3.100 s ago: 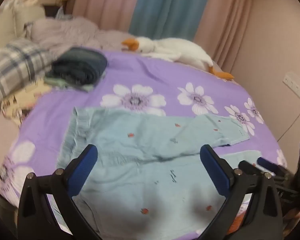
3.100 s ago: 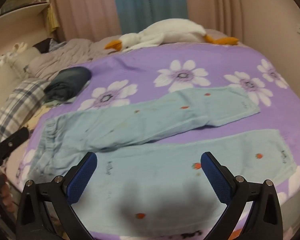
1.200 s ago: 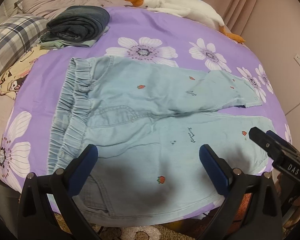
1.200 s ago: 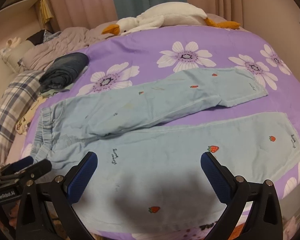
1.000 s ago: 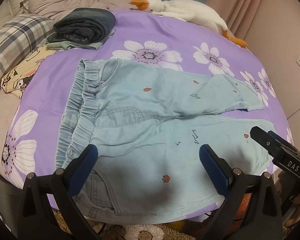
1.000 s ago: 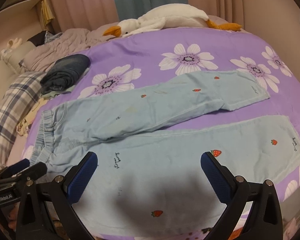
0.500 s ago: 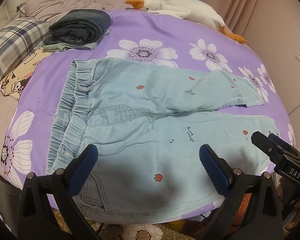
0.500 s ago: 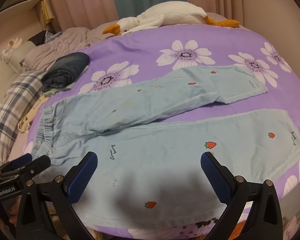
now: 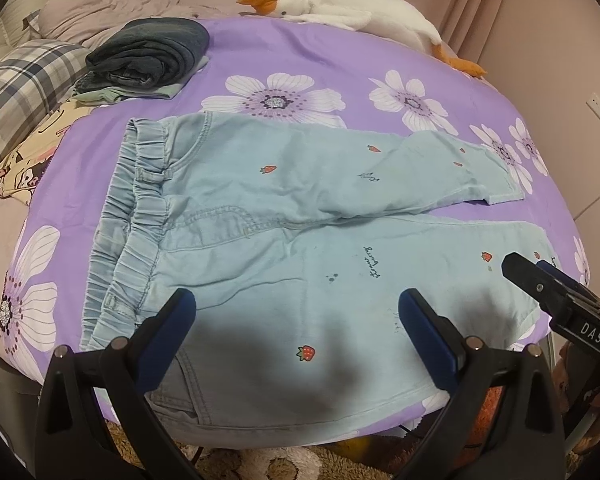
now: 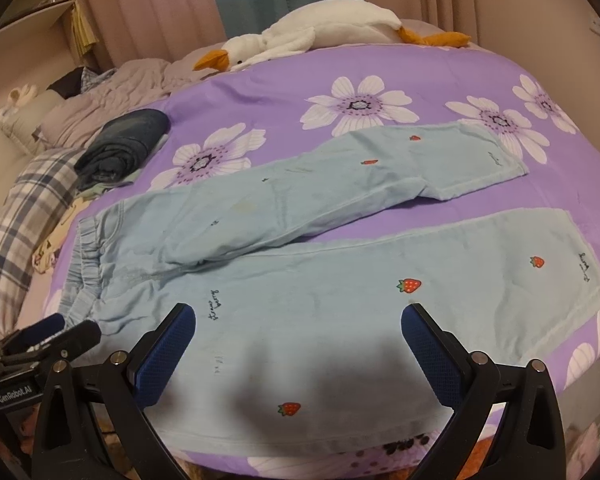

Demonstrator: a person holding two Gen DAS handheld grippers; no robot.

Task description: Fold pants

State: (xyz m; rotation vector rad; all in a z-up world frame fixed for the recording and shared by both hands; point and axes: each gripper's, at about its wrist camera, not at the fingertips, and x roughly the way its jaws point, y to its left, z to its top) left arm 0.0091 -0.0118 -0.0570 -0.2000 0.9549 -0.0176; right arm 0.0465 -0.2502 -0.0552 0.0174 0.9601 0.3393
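Left tongs and right tongs spread wide, empty, hovering above one pair of strawberry-print pants flat on bed

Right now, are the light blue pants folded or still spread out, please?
Spread out: the pants lie flat on the purple sheet, both legs separate, unfolded.

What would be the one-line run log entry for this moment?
stage: before first fold | pants: flat on bed, legs apart | left gripper: jaws open, empty | right gripper: jaws open, empty
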